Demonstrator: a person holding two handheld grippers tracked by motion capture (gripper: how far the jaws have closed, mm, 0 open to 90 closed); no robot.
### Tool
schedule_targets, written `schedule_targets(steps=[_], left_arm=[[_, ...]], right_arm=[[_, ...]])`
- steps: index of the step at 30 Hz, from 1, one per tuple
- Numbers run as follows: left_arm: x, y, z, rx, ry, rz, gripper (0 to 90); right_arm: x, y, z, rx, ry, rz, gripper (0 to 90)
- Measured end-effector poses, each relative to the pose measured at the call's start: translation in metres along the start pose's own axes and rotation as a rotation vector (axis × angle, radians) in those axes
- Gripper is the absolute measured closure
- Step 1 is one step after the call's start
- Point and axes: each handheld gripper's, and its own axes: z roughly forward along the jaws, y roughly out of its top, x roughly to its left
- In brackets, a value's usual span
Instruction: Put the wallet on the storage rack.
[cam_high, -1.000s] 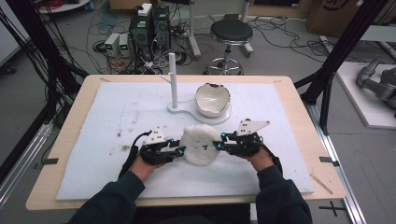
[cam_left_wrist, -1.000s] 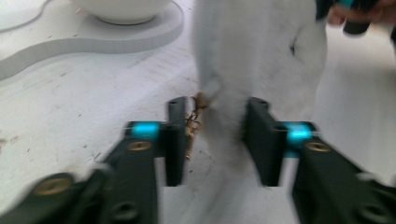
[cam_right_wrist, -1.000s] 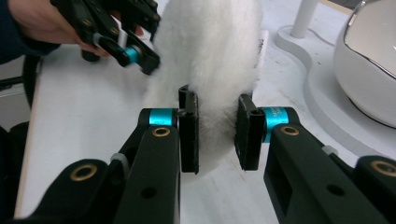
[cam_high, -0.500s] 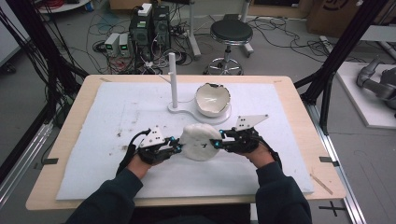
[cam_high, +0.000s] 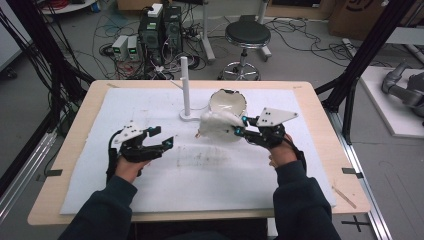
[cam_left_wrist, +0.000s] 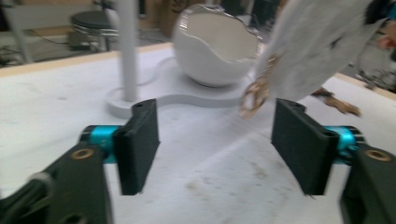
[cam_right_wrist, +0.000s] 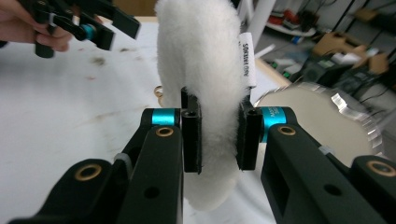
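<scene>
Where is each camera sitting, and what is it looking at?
High view: above the person's side, looking forward and down on the table; forearms, left gripper, right gripper.
Left gripper view: rides the left gripper, looking along its open jaws at the white post and egg-shaped bowl.
Right gripper view: rides the right gripper, looking at the fluffy white toy it clamps; a hand shows.
All share the toy.

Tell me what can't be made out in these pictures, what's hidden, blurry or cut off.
- Tag on the fluffy white item: right gripper view, print too small and blurred.
- Fluffy white item's pinched middle: hidden between the right gripper jaws.
- Gold ring hanging from it: left gripper view, motion blur; its attachment is unclear.
- Egg-shaped bowl: high view, front covered by the item.
- Left gripper: open, cut off by the bottom edge.
</scene>
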Motion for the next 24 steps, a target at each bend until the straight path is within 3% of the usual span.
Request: schedule_targets(steps=[2,4,7,8,15,17,24], left_arm=[[0.007,-0.001,-0.004,0.003,0.023,-0.001,23.5],[0.022,-0.004,-0.012,0.006,0.064,-0.032,23.4],[0.027,-0.005,-0.016,0.013,0.08,-0.052,23.4],[0.031,-0.006,-0.017,0.022,0.086,-0.072,23.4],[0.031,-0.007,-0.014,0.032,0.073,-0.069,23.4],[0.032,-0.007,-0.015,0.029,0.076,-0.069,23.5],[0.033,-0.007,-0.016,0.028,0.077,-0.078,23.5]], right_arm=[[-0.009,0.011,0.0,0.005,-0.025,-0.032,76.8],[-0.017,0.019,0.0,0.011,-0.046,-0.047,76.8],[-0.025,0.025,0.001,0.012,-0.065,-0.058,76.7],[-0.034,0.031,0.002,0.02,-0.095,-0.089,76.7],[-0.054,0.042,0.01,0.059,-0.162,-0.11,76.6],[-0.064,0.041,0.017,0.108,-0.199,-0.137,76.5],[-0.074,0.032,0.03,0.153,-0.227,-0.153,76.5]])
